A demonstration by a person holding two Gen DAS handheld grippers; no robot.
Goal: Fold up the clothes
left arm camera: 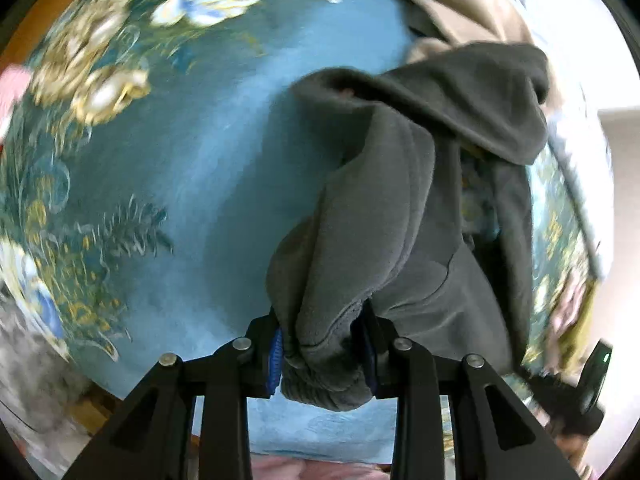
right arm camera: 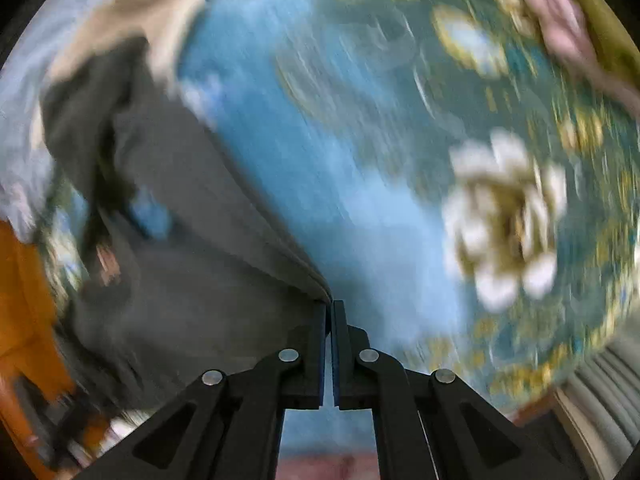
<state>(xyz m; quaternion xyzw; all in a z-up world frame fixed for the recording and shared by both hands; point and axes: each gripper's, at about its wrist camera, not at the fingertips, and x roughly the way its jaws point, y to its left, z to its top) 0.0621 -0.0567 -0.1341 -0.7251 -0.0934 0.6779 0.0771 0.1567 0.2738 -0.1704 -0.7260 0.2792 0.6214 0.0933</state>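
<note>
So, closest in, the left gripper (left arm camera: 324, 354) is biting down on a fat bunched wad of the dark grey garment (left arm camera: 400, 216), with fleece bulging out between and below the blue pads (left arm camera: 274, 354). On the other side, the right gripper (right arm camera: 329, 312) is pinching a thin edge of the same garment (right arm camera: 192, 220), its fingers nearly touching with just the fabric's edge caught at the tips.

Moving outward, the garment is hanging lifted between the two grips and draping down in loose folds, so it's looking like it's off the surface for most of its length, though I can't tell whether the far end is touching down. The right wrist view is badly motion-blurred, so details there are fuzzy.

Farther back, the blue floral bedspread (left arm camera: 200, 160) is lying underneath, and a beige cloth (left arm camera: 460, 4) is sitting beyond the garment's far end.

My guess: this is the lift-and-spread step. Next it's calling for pulling the two grips apart to tension the fabric, then laying it flat on the bedspread before any actual folding.
</note>
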